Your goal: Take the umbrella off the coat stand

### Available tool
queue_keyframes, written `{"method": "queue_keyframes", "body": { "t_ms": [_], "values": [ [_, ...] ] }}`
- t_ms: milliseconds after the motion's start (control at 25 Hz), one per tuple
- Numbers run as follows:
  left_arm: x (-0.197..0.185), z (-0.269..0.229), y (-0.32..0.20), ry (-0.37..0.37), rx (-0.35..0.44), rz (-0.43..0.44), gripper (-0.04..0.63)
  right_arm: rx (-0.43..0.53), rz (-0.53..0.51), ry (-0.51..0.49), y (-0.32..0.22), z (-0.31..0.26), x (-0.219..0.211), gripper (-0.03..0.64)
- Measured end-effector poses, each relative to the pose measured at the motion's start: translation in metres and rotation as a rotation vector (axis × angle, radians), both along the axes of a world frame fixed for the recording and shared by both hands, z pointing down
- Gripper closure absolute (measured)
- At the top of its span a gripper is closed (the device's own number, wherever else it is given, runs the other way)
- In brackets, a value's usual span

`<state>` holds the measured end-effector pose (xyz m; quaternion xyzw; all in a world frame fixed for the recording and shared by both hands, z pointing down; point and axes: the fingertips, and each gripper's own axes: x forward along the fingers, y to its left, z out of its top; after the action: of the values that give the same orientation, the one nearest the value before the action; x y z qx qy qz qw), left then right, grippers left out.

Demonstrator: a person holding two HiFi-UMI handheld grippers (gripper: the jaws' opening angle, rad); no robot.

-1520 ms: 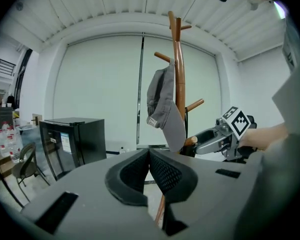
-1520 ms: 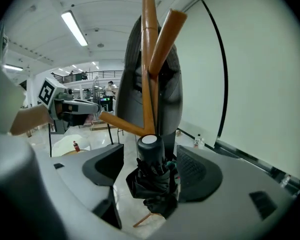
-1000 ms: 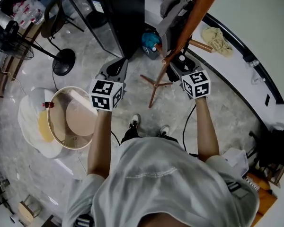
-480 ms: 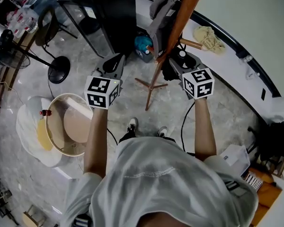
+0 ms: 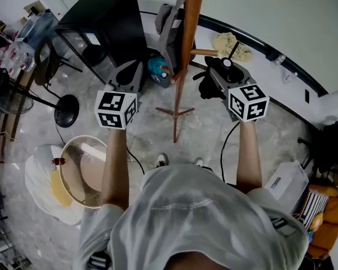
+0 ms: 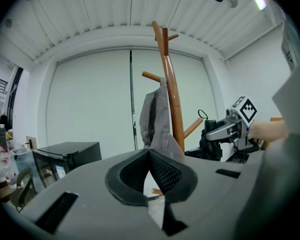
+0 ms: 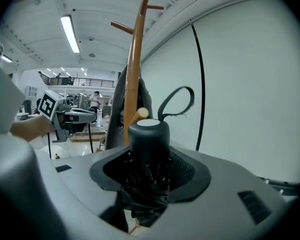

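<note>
Grey marble-look floor (image 5: 214,131). Standing on it: the wooden coat stand (image 5: 183,55) on its spread feet, a black cabinet (image 5: 110,16) behind, a round black base (image 5: 66,103) off left, and a round tub (image 5: 73,151) on a white cushion (image 5: 36,179).

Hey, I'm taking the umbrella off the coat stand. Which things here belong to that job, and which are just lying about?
Job: umbrella, clamped in the right gripper; coat stand.

Lying about: grey garment hanging on the stand; black cabinet; round tub; cloth by the wall.
</note>
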<state>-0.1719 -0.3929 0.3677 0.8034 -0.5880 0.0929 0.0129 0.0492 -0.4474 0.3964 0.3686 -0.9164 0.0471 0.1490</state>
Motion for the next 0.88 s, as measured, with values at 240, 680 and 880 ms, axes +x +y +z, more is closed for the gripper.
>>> {"method": "queue_keyframes", "body": {
  "t_ms": [240, 680, 880],
  "values": [
    [0.013, -0.019, -0.019, -0.009, 0.052, 0.040, 0.580, 0.043, 0.119, 0.006, 0.008, -0.030, 0.051, 0.397],
    [0.040, -0.041, -0.038, -0.011, 0.121, 0.089, 0.580, 0.069, 0.329, 0.021, 0.046, -0.051, 0.145, 0.398],
    [0.052, -0.045, -0.042, -0.041, 0.135, 0.108, 0.580, 0.091, 0.381, 0.047, 0.062, -0.055, 0.168, 0.399]
  ]
}}
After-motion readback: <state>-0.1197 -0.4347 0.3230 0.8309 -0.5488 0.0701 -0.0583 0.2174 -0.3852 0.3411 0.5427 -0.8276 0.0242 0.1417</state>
